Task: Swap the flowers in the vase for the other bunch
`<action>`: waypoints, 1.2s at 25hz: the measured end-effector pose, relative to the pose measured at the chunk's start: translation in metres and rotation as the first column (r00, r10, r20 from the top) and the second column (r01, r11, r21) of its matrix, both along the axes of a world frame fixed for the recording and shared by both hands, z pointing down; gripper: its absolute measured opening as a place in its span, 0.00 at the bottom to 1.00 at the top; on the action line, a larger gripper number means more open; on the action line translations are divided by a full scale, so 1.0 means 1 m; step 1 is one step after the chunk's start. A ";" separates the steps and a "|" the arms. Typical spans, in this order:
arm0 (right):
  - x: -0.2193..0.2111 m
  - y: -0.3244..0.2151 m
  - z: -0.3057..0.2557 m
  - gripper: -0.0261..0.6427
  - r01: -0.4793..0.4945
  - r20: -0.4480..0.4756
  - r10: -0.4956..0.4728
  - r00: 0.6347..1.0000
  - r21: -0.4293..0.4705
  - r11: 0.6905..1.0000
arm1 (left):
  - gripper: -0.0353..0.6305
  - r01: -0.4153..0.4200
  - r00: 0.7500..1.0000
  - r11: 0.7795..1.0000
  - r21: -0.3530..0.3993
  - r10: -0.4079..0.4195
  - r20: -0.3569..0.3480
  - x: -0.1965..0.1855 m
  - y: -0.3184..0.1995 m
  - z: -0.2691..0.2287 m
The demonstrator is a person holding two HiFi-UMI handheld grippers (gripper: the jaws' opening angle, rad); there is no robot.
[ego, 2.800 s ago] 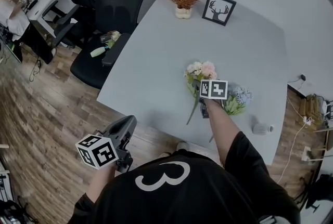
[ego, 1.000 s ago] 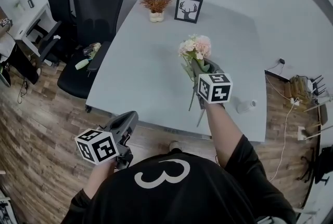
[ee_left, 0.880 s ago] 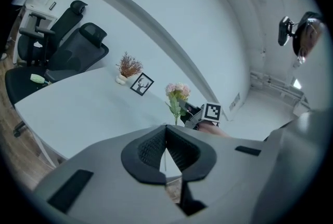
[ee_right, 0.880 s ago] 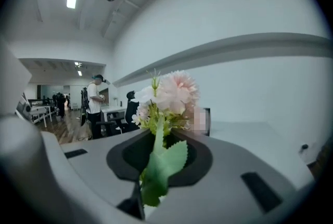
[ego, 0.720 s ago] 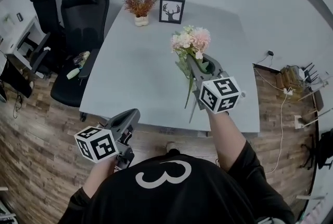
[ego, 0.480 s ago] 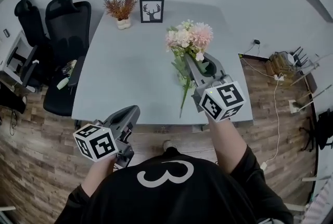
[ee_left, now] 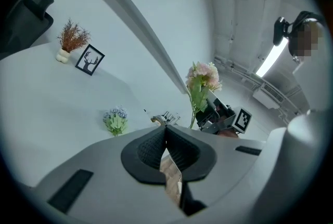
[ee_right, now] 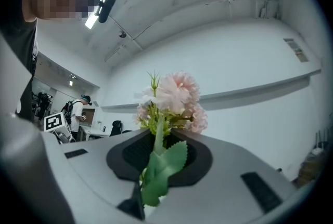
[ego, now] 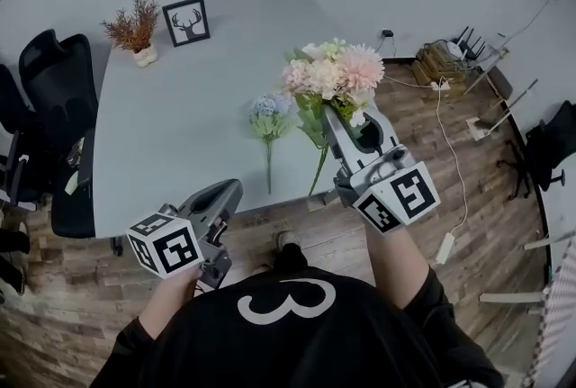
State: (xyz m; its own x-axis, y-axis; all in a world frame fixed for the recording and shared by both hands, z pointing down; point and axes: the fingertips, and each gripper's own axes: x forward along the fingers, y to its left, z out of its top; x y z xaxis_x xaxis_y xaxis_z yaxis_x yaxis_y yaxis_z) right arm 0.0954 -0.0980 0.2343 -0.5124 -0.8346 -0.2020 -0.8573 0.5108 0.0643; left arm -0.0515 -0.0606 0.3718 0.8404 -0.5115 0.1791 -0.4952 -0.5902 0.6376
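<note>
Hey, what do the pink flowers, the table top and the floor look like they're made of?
Pink flowers: probably artificial, with fabric-like petals. The leaf looks like matte plastic or cloth, with an evenly serrated edge.
Table top: smooth, matte pale grey with no grain, perhaps laminate or painted board.
Floor: brown planks with a grain pattern. It could be real wood or vinyl; I cannot tell which.

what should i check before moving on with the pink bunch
1. Right gripper shut on the pink bunch: ok.
2. Pink bunch held up off the table: ok.
3. Left gripper empty, jaws together: ok.
4. Blue bunch lying on the table, apart from the pink bunch: ok.
5. Empty vase ready for flowers: cannot tell; only a pot of dried plant shows, at the table's far corner.
</note>
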 end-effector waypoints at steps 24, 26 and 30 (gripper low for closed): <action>0.126 -0.043 -0.002 0.15 -0.114 0.020 0.112 0.993 0.136 0.984 | 0.07 -0.092 0.995 0.992 -0.088 0.094 0.020 0.094 -0.063 0.019; 0.132 -0.060 -0.010 0.15 -0.115 0.009 0.115 0.993 0.155 0.981 | 0.07 -0.086 0.996 0.992 -0.092 0.089 0.022 0.097 -0.074 0.017; 0.135 -0.073 -0.024 0.15 -0.102 -0.020 0.109 0.994 0.221 0.970 | 0.07 -0.071 0.997 0.995 -0.075 0.073 0.026 0.098 -0.084 0.018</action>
State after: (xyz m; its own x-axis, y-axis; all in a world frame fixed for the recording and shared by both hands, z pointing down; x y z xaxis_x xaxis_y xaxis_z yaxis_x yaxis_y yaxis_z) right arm 0.2302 -0.1715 0.2104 -0.4331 -0.8213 -0.3714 -0.9012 0.3880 0.1931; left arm 0.0461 -0.1450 0.3902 0.8685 -0.4342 0.2391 -0.4719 -0.5768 0.6668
